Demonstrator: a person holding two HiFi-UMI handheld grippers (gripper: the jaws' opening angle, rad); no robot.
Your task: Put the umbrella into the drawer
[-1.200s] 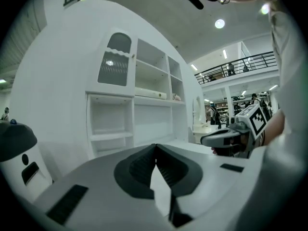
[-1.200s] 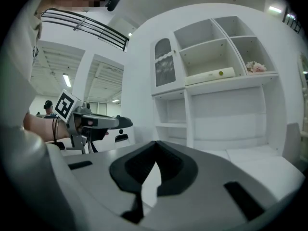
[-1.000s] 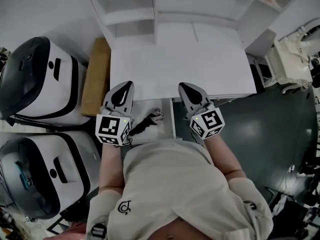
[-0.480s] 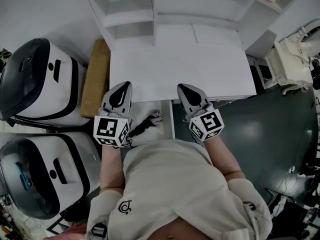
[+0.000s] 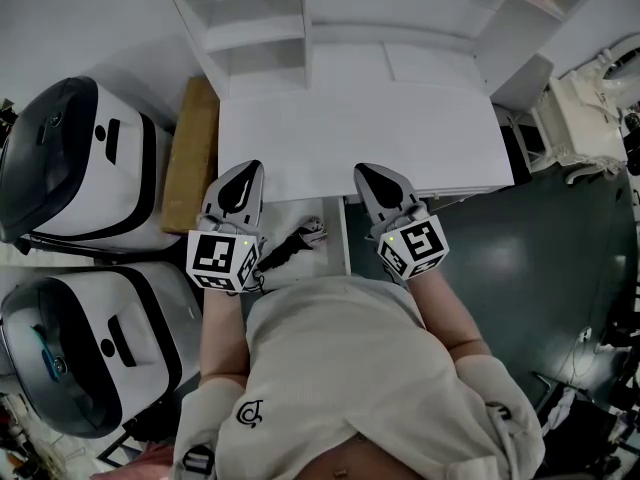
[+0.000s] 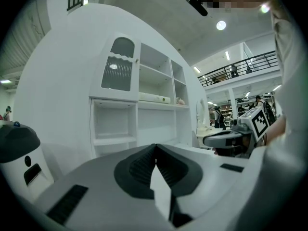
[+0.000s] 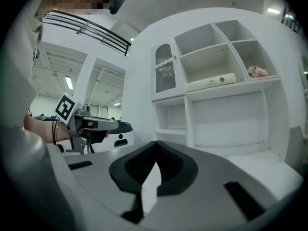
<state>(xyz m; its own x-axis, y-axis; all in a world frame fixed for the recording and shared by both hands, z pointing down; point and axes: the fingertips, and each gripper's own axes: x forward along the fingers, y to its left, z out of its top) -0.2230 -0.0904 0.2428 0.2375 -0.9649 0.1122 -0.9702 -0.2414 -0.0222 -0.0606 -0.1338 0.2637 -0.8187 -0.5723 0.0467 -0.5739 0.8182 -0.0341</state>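
A dark folded umbrella [image 5: 290, 247] with a pale pinkish end lies in the open white drawer [image 5: 335, 236] under the desk's front edge, between my two hands. My left gripper [image 5: 243, 172] hovers just left of the drawer at the desk edge, shut, with nothing in it. To the drawer's right my right gripper [image 5: 364, 173] is level with it, also shut and empty. In the left gripper view the jaws [image 6: 155, 146] meet and point at the white shelf unit; the right gripper view shows the same closed jaws [image 7: 155, 144].
The white desk top [image 5: 360, 128] runs back to a white shelf unit [image 5: 330, 18]. A brown cardboard box [image 5: 192, 153] stands beside the desk at left, with two large white-and-black machines [image 5: 70, 158] beyond it. A pale chair [image 5: 590, 108] stands at right on dark floor.
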